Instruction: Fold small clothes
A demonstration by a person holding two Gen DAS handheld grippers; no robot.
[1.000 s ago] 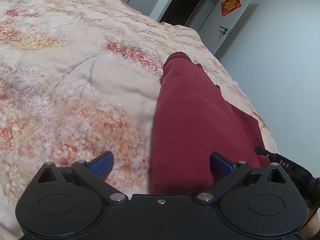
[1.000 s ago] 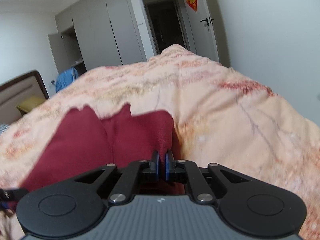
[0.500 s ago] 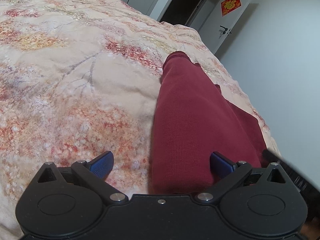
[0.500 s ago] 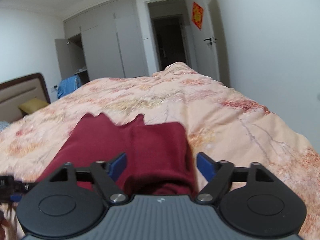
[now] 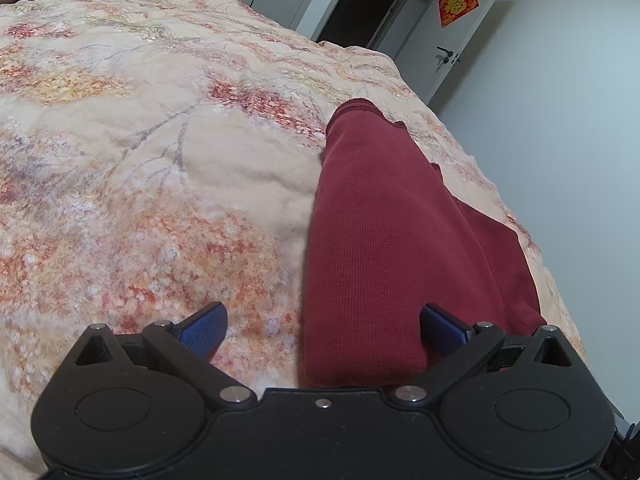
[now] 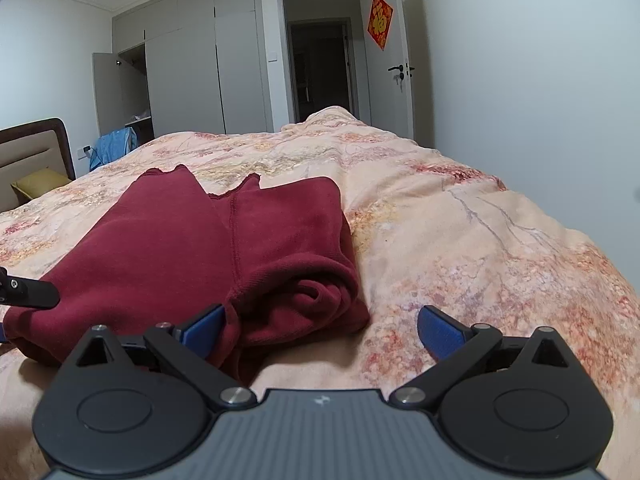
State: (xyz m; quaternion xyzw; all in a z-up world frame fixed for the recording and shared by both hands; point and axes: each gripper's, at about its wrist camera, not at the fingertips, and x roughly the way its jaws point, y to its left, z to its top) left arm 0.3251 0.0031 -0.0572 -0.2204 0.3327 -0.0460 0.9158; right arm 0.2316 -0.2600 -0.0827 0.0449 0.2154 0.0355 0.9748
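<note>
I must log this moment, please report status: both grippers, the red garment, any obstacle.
Left gripper open, empty. Right gripper jaws just opened, nothing between them. Red garment folded on the bedspread. No obstacle seen.

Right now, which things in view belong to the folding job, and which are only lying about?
For the job:
- dark red knitted garment, folded on the bed
- floral peach quilt under it

Lying about:
- blue cloth by the wardrobe
- yellow-green pillow at the headboard

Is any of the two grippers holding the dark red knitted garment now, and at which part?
Neither. The left gripper and right gripper are open; the dark red knitted garment lies released on the floral quilt.
</note>
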